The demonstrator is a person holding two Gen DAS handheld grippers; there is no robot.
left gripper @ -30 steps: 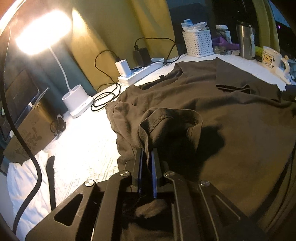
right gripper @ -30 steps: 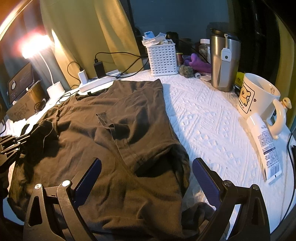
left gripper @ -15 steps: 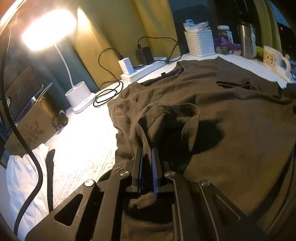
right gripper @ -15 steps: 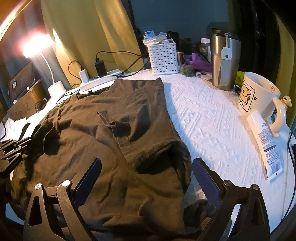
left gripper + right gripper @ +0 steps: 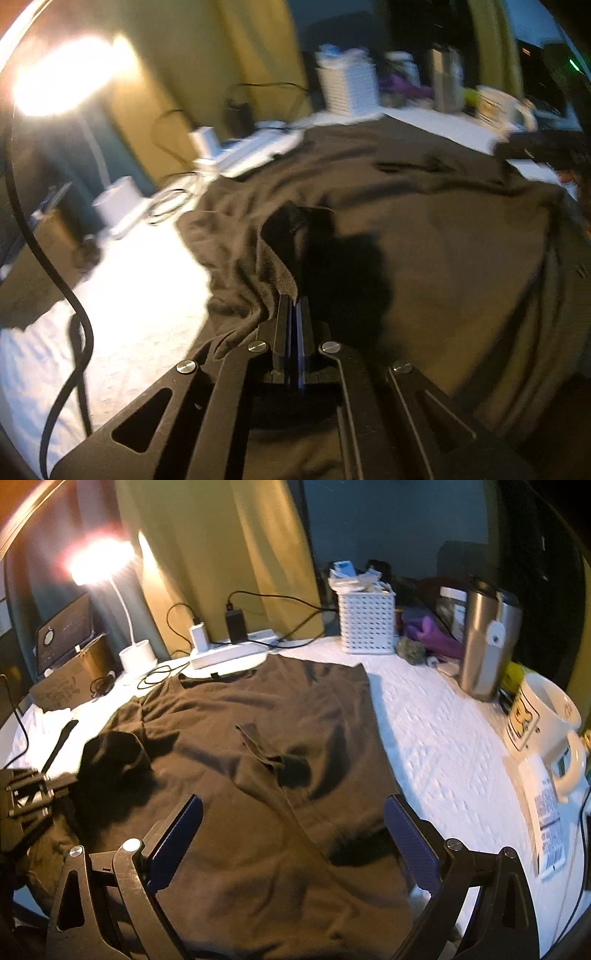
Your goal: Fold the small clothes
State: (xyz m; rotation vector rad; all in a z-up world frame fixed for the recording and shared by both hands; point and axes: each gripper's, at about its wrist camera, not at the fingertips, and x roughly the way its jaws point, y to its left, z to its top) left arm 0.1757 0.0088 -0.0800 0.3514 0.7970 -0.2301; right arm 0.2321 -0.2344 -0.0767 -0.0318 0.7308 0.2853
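Note:
A dark brown T-shirt (image 5: pixel 266 746) lies spread on the white textured table cover, its right sleeve folded in over the body. My left gripper (image 5: pixel 293 301) is shut on the left sleeve (image 5: pixel 280 243) and holds it raised over the shirt body; it also shows at the left edge of the right wrist view (image 5: pixel 44 786). My right gripper (image 5: pixel 291 834) is open and empty, hovering above the shirt's lower part. The left wrist view is blurred.
A white power strip (image 5: pixel 229 655) with chargers and a lamp base (image 5: pixel 138 657) stand at the back left. A white basket (image 5: pixel 365 622), steel tumbler (image 5: pixel 484 642), mug (image 5: pixel 543 716) and tube (image 5: pixel 546 812) stand along the right. A cardboard box (image 5: pixel 66 686) is at the left.
My left gripper has lifted and carried the sleeve to the right over the shirt body. My right gripper has risen and drawn back; it stays open.

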